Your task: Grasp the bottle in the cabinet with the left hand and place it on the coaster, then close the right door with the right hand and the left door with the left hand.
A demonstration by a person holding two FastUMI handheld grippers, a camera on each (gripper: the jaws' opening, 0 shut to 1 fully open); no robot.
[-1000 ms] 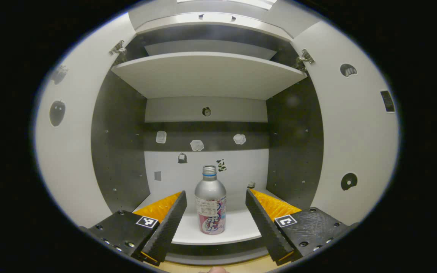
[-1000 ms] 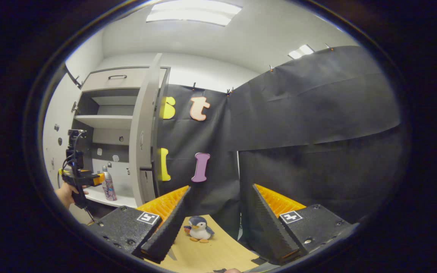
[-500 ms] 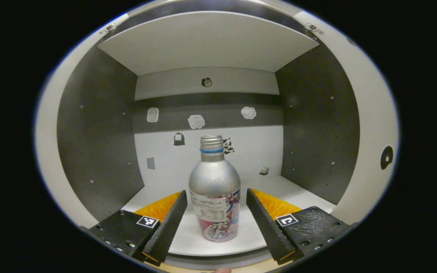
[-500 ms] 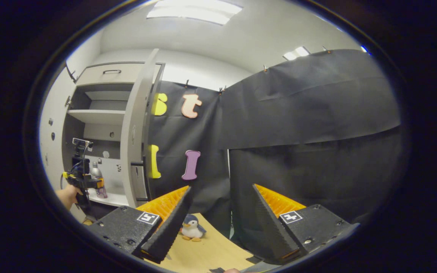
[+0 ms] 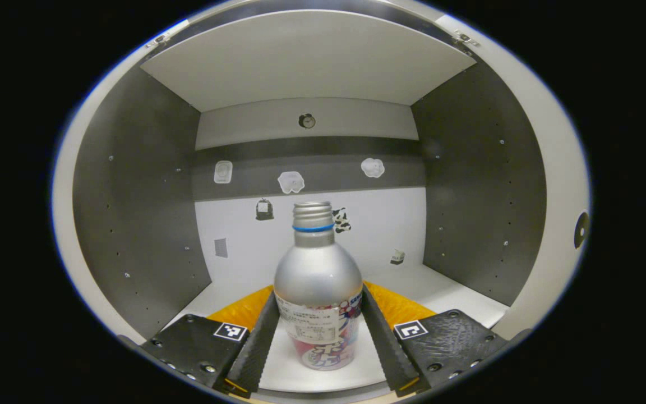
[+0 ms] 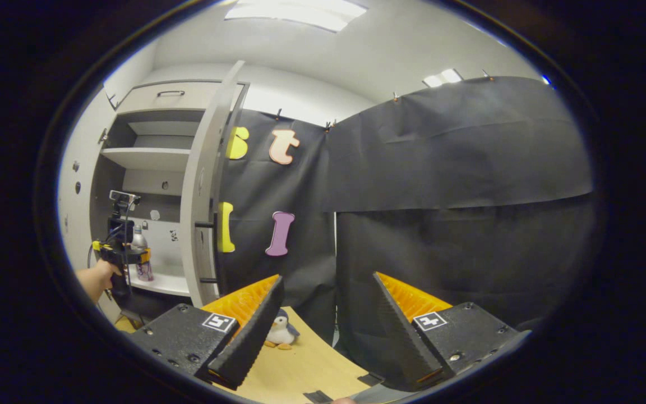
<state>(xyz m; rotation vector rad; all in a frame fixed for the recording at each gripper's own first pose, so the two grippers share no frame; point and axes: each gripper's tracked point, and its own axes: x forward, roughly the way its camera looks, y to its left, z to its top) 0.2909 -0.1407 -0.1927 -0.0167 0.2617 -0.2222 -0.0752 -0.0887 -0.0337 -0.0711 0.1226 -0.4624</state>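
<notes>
Left gripper view: bottle [image 5: 316,292] upright (neck up)

The left gripper view sits low inside the open grey-walled cabinet [image 5: 132,185], facing its back panel from very near, level with the silver metal bottle with a pink label [image 5: 316,292] between the left tongs [image 5: 316,342]. The right gripper view stands well back, over the pale wooden tabletop [image 6: 300,370], facing the black cloth wall. Both views share the cabinet's lower shelf and the bottle [image 6: 142,255].
</notes>
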